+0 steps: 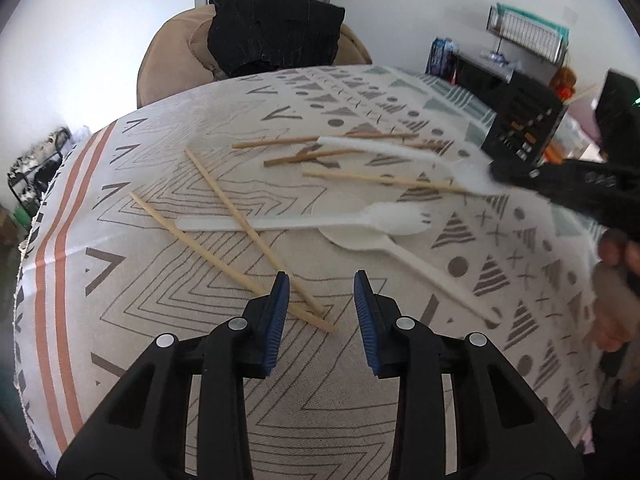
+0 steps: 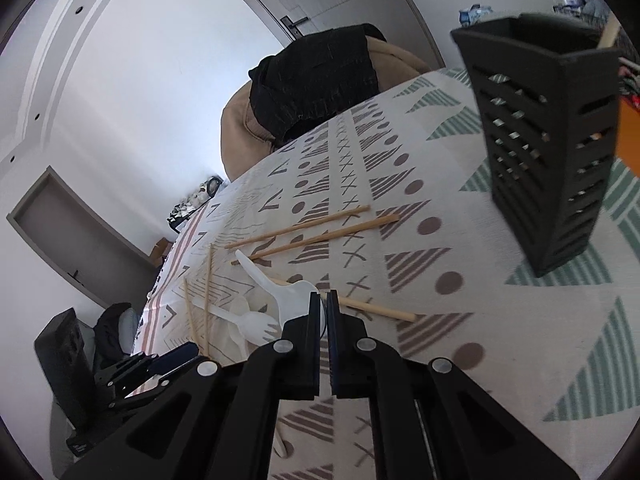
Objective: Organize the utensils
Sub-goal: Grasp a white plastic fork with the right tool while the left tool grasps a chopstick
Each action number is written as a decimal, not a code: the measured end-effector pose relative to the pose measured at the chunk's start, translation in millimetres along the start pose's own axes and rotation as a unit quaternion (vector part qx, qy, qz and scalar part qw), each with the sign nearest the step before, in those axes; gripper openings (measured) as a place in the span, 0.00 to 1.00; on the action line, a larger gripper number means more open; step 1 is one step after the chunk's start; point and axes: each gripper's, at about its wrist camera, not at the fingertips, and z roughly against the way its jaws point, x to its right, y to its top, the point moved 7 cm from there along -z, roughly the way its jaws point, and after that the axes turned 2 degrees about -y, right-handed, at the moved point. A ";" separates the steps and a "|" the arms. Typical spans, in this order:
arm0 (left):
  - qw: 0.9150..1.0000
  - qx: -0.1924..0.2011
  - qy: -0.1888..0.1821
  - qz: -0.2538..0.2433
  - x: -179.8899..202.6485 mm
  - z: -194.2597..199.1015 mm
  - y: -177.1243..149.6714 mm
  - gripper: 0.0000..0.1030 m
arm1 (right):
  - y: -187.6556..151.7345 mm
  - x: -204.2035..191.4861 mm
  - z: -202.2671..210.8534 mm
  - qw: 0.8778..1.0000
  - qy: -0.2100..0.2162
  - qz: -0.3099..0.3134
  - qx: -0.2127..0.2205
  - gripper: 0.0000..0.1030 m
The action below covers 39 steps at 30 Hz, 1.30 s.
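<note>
We saw the tabletop point(image 1: 168, 360) covered by a patterned cloth, with a tan chair point(image 1: 168, 52) draped in a black garment point(image 1: 276, 32) at its far side. A black slotted utensil holder point(image 2: 548, 152) stood upright on the cloth, well apart from the scattered utensils, and one wooden stick showed above its rim. Our left hand-held gripper point(image 1: 322, 320) hovered over the cloth with its blue-padded fingers spread and nothing between them; the near ends of two chopsticks point(image 1: 236, 216) lay just ahead of it, their long axes running away toward the far left. Our right hand-held gripper point(image 2: 323, 320) was pressed together on a white plastic fork point(image 2: 272, 284), pinching it at the head end while its handle pointed away toward the far left, raised off the cloth. In the left wrist view that fork appeared blurred, its long axis running left to right above three more chopsticks point(image 1: 328, 140), which lay roughly crosswise. Nearer the left hand-held gripper, a second white fork point(image 1: 304, 222) lay flat with its tines to the right, resting across the bowl of a white spoon point(image 1: 400, 256) whose handle ran toward the near right.
</note>
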 end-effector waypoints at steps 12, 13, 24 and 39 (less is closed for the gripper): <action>0.997 -0.017 0.077 -0.006 0.9 -7.6 -2.4 0.28 | -10.8 0.5 31.9 0.999 -0.006 0.043 0.024 0.04; 0.996 -0.017 0.086 -0.007 -0.5 -7.0 -3.1 0.26 | -11.8 1.5 34.0 0.999 -0.006 0.044 0.025 0.04; 0.997 -0.023 0.070 0.009 -12.1 1.1 -8.4 0.07 | -16.0 9.8 53.4 0.999 0.008 0.033 0.039 0.04; 0.996 0.075 0.053 0.025 -7.4 81.7 27.9 0.05 | -12.8 20.9 77.4 0.998 0.001 0.033 0.061 0.04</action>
